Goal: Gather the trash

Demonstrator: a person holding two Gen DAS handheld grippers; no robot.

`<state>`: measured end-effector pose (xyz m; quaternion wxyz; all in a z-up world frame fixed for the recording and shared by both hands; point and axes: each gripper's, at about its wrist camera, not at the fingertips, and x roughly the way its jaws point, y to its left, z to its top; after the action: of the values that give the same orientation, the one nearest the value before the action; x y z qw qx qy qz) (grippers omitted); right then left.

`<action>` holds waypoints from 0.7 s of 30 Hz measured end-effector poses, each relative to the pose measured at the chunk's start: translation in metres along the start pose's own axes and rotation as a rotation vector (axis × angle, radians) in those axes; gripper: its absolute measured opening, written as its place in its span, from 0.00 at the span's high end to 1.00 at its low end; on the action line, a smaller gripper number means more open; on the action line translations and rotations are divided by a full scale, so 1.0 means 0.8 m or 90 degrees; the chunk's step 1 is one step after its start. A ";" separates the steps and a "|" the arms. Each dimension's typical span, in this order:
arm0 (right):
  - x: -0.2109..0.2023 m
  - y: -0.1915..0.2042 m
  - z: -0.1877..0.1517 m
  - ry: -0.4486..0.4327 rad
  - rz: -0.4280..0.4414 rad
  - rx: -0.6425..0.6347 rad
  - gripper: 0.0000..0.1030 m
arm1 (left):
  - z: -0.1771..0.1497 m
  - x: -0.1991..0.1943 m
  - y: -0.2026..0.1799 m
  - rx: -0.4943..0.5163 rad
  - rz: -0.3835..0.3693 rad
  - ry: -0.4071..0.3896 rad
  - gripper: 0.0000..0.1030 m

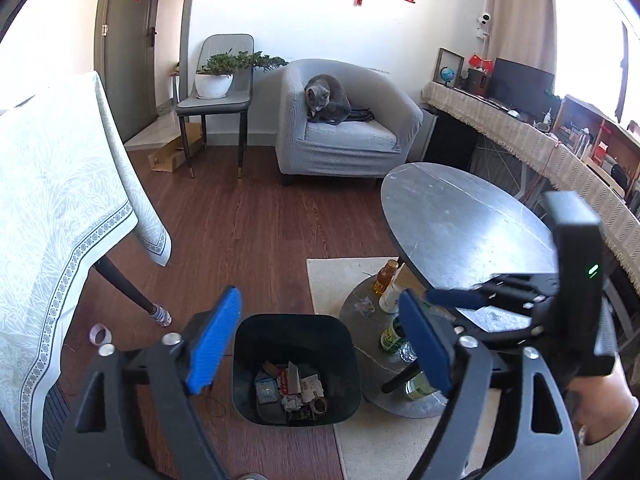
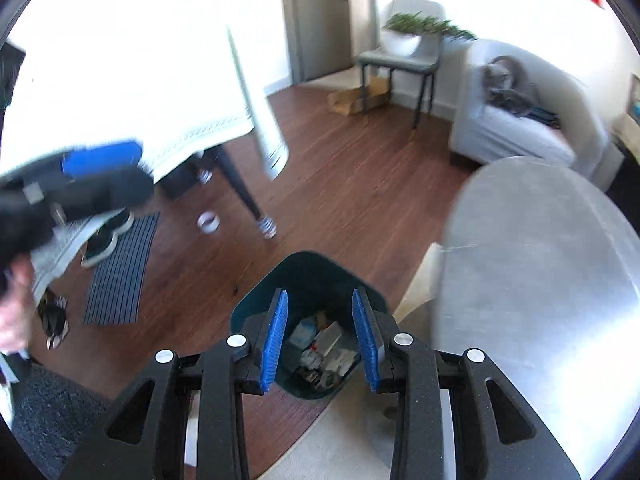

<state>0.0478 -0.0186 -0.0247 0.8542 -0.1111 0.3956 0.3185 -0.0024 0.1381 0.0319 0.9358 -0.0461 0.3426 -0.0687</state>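
Left wrist view: the left tool [image 1: 320,344] hangs with its blue-padded jaws spread wide and nothing between them, directly above the dark square plastic waste bin [image 1: 256,360] standing on the brown wood-plank floor [image 1: 248,224]. The bin holds a shallow layer of crumpled paper and small cardboard packets [image 1: 292,388]: light, soft, easily crushed items, probably best pinched at a folded edge. A small pale tape ring [image 1: 100,335] lies on the floor left of the bin, beside the socked leg [image 1: 160,314] of the cloth-covered worktop [image 1: 52,184]; it looks stiff and light, to be gripped across its wall. The right tool [image 1: 460,300] enters from the right, over the round grey stone worktop [image 1: 460,216], whose lower shelf carries glass bottles [image 1: 390,280], which look heavy and slippery.

Right wrist view: the right tool [image 2: 320,338] is empty, its jaws moderately apart, framing the same bin. Motion blur softens this view, so the tape ring [image 2: 208,222] is identified only tentatively. Open floor lies beyond the bin; the stone worktop's rim [image 2: 448,240] crowds the right side, and the left tool [image 2: 100,160] occupies the left.
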 end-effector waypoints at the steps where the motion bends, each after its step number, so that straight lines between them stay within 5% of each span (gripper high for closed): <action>1: -0.009 -0.008 -0.003 -0.009 -0.009 0.009 0.67 | -0.003 0.003 -0.001 -0.010 0.008 0.003 0.10; 3: -0.023 -0.019 -0.011 -0.019 -0.021 0.019 0.67 | -0.006 0.008 -0.004 -0.023 0.025 0.010 0.08; 7: -0.046 -0.044 -0.031 -0.030 -0.057 0.047 0.44 | -0.018 0.014 -0.010 -0.027 0.027 -0.004 0.06; 13: -0.083 -0.083 -0.067 -0.052 -0.090 0.072 0.25 | -0.038 0.028 -0.022 -0.024 0.046 0.014 0.04; 21: -0.116 -0.128 -0.103 -0.061 -0.107 0.109 0.13 | -0.069 0.043 -0.045 -0.033 0.057 0.042 0.03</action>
<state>0.0177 -0.1766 -0.0161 0.9023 -0.0555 0.3690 0.2158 -0.0157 0.0952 -0.0271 0.9246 -0.0526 0.3767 -0.0195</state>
